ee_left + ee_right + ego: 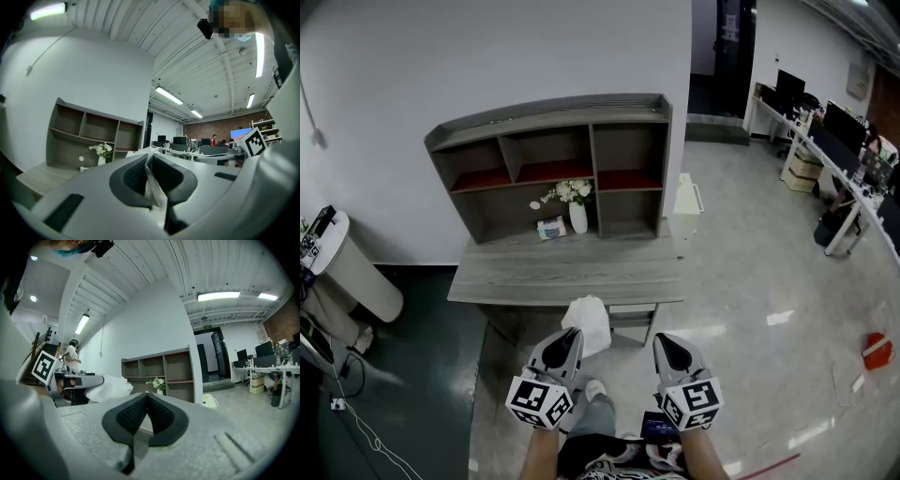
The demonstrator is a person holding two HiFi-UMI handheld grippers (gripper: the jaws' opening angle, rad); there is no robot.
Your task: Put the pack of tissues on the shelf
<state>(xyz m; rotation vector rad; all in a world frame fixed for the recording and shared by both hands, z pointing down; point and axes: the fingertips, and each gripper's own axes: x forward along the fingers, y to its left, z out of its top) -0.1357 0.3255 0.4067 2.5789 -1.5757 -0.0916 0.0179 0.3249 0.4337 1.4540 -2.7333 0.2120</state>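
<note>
Currently the left hand-held gripper (570,336) is clamped on the pack of tissues (591,319). In its own view the jaws are pinched on a thin fold of the white wrapper (152,190), and the wrapper runs up between the pads. The bulk of the pack sticks out past the jaw tips, on the side toward the bench (562,272).

In the head view the pack sits at the bench's near edge, partly overlapping it and well apart from the shelf (548,141). It is off the bench surface, carried only by the gripper.

The right hand-held gripper (664,342) is level beside the left one. Its jaws are closed tip to tip with nothing between them (146,397). From its view the pack shows to the left (110,386), clear of its jaws.

The shelf stands at the back of the bench. A white vase (577,216) with flowers and a small packet (550,228) sit in the lower bay.
</note>
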